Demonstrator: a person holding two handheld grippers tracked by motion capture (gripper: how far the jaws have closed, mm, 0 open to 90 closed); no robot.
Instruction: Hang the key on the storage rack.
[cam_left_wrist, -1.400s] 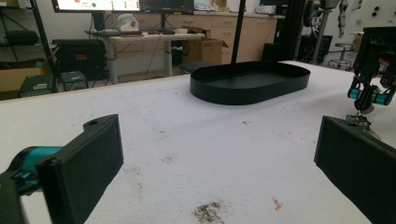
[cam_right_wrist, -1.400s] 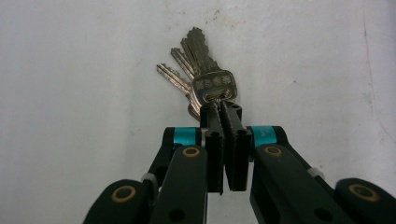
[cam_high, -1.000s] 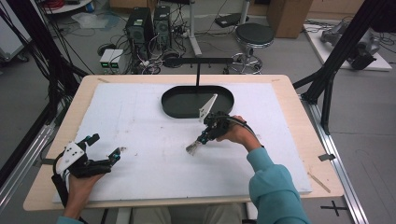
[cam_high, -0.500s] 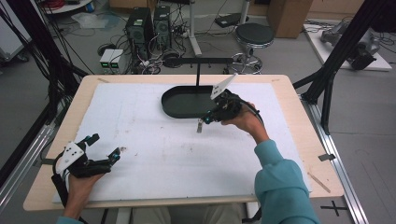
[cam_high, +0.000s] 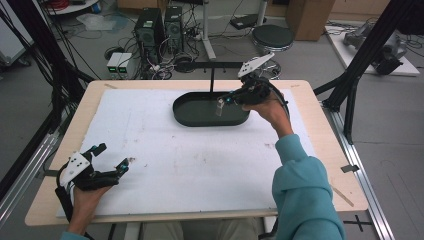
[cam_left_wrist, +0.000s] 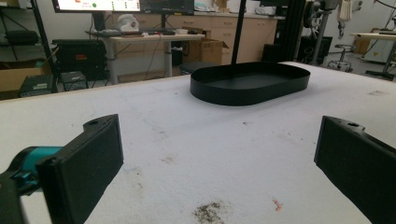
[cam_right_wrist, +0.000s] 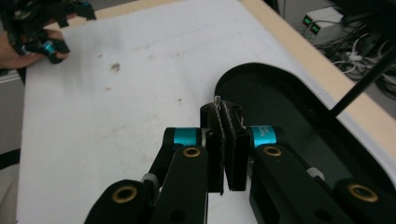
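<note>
Toward the upper middle of the high view, the right gripper (cam_high: 223, 101) is hanging over the black oval tray (cam_high: 186, 116), with its jaws pressed together on a small pale item (cam_high: 219, 107) that is dangling just below the tips. Holding it above the tray's open interior suggests, as a judgement, that the item is meant to be let go there. In the right gripper view the same small pale item (cam_right_wrist: 217, 99) is showing as a thin light sliver peeking from between the closed black pads near the centre of the frame; what it is made of is too small to tell.

At the lower left of the high view, the left gripper (cam_high: 111, 159) is resting low by the table's near edge, jaws spread wide and holding nothing, apparently parked out of the way. Its own view is looking across the white foam mat (cam_left_wrist: 196, 140), which is matte, slightly pitted and flecked with dark smudges.

The tray is looking smooth and shallow-walled, with rounded ends, lying on the mat at the upper centre. Around the mat, the table's pale wooden border (cam_high: 90, 102) is showing.
</note>
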